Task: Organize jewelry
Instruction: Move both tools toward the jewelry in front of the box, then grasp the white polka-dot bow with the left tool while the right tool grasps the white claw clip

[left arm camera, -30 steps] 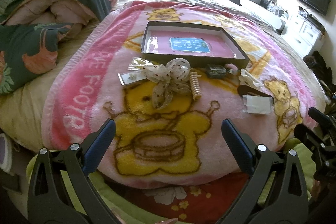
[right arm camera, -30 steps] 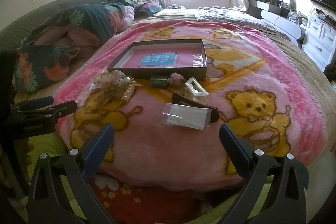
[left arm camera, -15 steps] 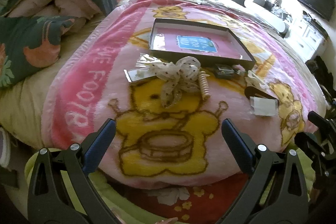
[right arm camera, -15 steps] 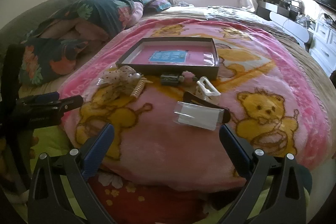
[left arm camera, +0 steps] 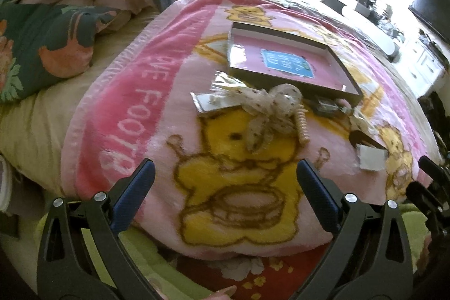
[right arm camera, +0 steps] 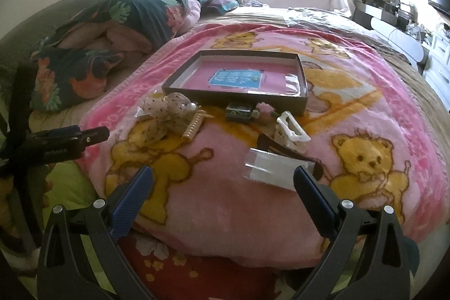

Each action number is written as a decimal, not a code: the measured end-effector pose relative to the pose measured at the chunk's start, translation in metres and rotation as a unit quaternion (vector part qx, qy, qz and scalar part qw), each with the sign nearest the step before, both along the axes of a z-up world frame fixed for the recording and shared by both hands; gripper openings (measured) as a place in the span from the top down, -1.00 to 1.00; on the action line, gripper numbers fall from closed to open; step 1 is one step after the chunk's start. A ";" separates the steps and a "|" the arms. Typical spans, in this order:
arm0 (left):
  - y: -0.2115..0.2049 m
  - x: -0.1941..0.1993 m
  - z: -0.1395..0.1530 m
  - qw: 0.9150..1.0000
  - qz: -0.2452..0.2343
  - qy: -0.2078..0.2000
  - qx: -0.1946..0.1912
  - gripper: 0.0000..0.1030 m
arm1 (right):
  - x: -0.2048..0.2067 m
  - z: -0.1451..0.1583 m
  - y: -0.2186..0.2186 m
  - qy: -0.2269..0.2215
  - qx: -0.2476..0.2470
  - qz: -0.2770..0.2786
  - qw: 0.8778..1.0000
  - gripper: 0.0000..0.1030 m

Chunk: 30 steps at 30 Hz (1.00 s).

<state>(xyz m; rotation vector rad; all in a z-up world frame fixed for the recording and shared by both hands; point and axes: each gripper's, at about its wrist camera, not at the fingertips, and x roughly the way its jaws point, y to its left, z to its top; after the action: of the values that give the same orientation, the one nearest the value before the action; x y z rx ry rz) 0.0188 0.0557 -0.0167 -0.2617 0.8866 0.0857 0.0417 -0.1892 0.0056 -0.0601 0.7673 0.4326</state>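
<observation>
A shallow dark box (left arm camera: 348,75) (right arm camera: 236,97) with a pink floor and blue card lies on the pink bear blanket. In front of it lie a dotted fabric bow (left arm camera: 270,108) (right arm camera: 166,111), a beige spiral hair tie (left arm camera: 301,125) (right arm camera: 193,127), a small dark case (right arm camera: 238,111), a pink flower piece (right arm camera: 264,108), a white claw clip (right arm camera: 291,135), a dark hair clip (right arm camera: 270,144) and a clear packet (left arm camera: 371,158) (right arm camera: 270,167). My left gripper (left arm camera: 225,176) is open over the near blanket. My right gripper (right arm camera: 223,179) is open, its right finger beside the packet.
A folded floral quilt (left arm camera: 64,18) (right arm camera: 112,30) lies at the left of the bed. A small carded packet (left arm camera: 213,101) sits left of the bow. Drawers and a TV (left arm camera: 430,10) line the right wall. Green and red bedding (right arm camera: 197,272) shows below the blanket's near edge.
Both grippers have moved forward toward the items, which now look larger and closer. The left view has tilted. Both stay open and nothing on the blanket has moved.
</observation>
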 end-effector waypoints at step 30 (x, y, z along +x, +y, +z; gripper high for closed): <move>-0.018 0.096 -0.024 0.998 -0.050 0.033 -0.022 -0.83 | 0.121 -0.010 -0.038 0.020 -0.030 -0.049 0.998 -0.92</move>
<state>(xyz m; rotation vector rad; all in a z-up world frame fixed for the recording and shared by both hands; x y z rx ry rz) 0.1153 0.0376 -0.0403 -0.2563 0.9660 -0.0175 0.1624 -0.2267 -0.0048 -0.0698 0.8200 0.3191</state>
